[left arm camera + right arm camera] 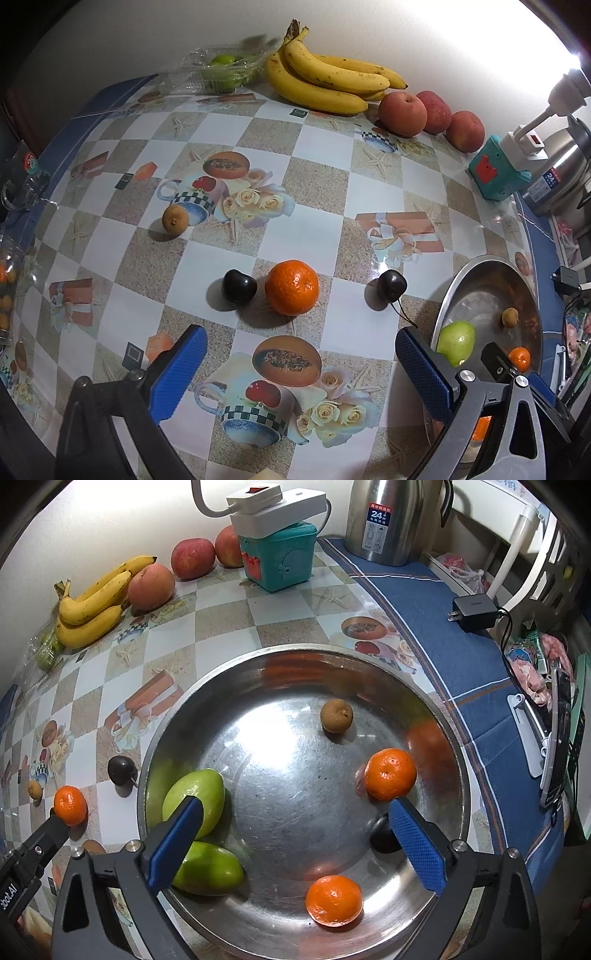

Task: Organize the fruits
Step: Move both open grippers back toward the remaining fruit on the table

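1. The left gripper (299, 354), with blue ribbed pads on black arms, stands wide apart and grips nothing, hanging over the checked, picture-printed tablecloth (317, 155).
2. Ahead of it, left to right: a small brown round longan (175, 219), a dark glossy cherry (238, 287) just beside a round orange mandarin (292, 287), then a second dark cherry with a thin stem (391, 287) near the bowl.
3. Along the back wall, left to right: a clear plastic box of green fruit (221, 70), a bunch of yellow bananas (325, 79), three red apples (430, 114), a teal box (496, 173).
4. The right gripper (295, 834), the same build, also has its jaws spread and empty, above the wide round steel bowl (295, 653).
5. In the bowl, left to right: two green pear-shaped fruits (195, 801) touching each other, a brown longan (336, 715), one orange mandarin at the near wall (334, 899), another at the right (390, 774), and a dark fruit (382, 836) partly behind the right pad.
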The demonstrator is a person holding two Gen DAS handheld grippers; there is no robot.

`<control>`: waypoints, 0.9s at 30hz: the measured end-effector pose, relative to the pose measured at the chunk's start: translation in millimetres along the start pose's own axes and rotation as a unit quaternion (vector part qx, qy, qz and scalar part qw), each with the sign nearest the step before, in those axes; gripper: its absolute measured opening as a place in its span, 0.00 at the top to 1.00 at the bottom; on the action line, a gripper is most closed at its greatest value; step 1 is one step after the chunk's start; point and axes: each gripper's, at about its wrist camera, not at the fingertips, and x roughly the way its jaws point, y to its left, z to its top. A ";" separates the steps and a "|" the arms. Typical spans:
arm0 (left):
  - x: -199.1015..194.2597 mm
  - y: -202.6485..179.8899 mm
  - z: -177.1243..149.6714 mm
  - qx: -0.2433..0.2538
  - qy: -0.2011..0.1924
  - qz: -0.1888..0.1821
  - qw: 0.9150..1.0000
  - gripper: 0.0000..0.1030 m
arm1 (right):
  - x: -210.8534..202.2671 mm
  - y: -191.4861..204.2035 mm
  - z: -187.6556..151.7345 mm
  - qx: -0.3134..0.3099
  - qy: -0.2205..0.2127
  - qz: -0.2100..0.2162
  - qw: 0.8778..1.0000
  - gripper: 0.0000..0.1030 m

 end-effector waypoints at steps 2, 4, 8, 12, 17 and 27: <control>-1.1 0.0 0.8 0.004 -0.005 0.005 1.000 0.00 | -0.8 0.1 0.0 -0.001 -0.002 0.000 1.000 0.02; -2.2 -0.6 1.4 0.012 -0.010 0.013 1.000 0.00 | -1.7 0.2 0.4 0.000 -0.003 0.004 1.000 0.02; -3.1 3.7 4.5 0.016 -0.011 0.018 1.000 0.00 | -3.0 2.3 0.7 0.004 -0.003 0.029 1.000 0.02; -5.5 20.0 12.3 -0.005 -0.016 0.021 1.000 0.00 | -2.8 12.0 -0.8 -0.008 -0.006 0.041 0.999 0.02; -8.0 53.5 24.8 -0.040 -0.027 0.048 0.998 0.00 | -6.9 25.1 -1.9 -0.017 -0.015 0.067 0.998 0.02; -11.7 105.7 35.0 -0.104 -0.037 0.076 0.991 0.00 | -17.4 59.2 -2.1 -0.063 -0.033 0.126 0.989 0.02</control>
